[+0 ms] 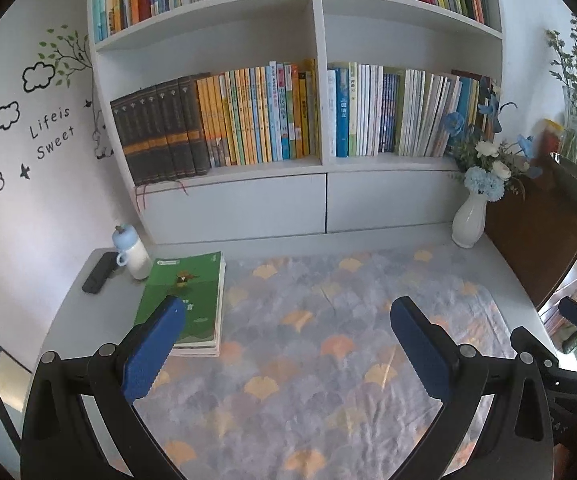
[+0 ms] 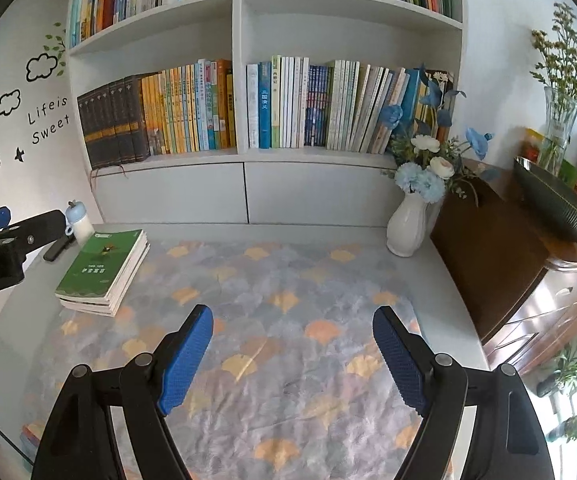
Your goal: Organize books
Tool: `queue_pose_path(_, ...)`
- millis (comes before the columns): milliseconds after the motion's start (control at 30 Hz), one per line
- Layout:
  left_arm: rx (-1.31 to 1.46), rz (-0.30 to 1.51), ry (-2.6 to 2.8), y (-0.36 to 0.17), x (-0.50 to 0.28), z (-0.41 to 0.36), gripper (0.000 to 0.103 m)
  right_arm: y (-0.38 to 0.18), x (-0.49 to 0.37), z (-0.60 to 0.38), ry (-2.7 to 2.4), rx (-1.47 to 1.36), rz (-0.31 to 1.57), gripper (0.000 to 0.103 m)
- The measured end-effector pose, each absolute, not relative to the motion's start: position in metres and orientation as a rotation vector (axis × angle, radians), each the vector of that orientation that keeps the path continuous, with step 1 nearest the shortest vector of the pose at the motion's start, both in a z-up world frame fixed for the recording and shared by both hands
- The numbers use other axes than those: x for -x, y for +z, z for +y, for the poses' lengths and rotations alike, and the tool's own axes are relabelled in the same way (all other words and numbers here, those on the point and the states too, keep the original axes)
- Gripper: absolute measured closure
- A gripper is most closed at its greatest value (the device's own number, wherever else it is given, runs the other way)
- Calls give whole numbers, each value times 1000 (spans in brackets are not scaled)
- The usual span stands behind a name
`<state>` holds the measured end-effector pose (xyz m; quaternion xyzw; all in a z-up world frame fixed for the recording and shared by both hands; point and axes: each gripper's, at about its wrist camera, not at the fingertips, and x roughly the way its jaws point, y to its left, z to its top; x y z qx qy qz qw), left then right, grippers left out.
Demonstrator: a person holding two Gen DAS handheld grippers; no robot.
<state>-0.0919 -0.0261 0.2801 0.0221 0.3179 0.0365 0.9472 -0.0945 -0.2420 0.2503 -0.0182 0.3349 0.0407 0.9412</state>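
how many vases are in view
2. A white vase of blue and white flowers stands on the desk's back right corner. A clear glass vase of dried stems stands on the brown cabinet further right.

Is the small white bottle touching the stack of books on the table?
Cannot tell. In the left wrist view the white bottle overlaps the far corner of the book stack, and neither view shows a gap or contact plainly.

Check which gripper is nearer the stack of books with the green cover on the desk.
Left. The left gripper has one blue finger overlapping the green-covered book stack in its view. The right gripper hangs over the patterned cloth, with the stack off to its left.
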Motion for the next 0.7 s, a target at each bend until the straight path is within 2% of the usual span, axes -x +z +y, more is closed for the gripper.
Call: queue_pose_path(700,-49,683,115,267,87,-28,1,239,85,-249,112,4,729,23)
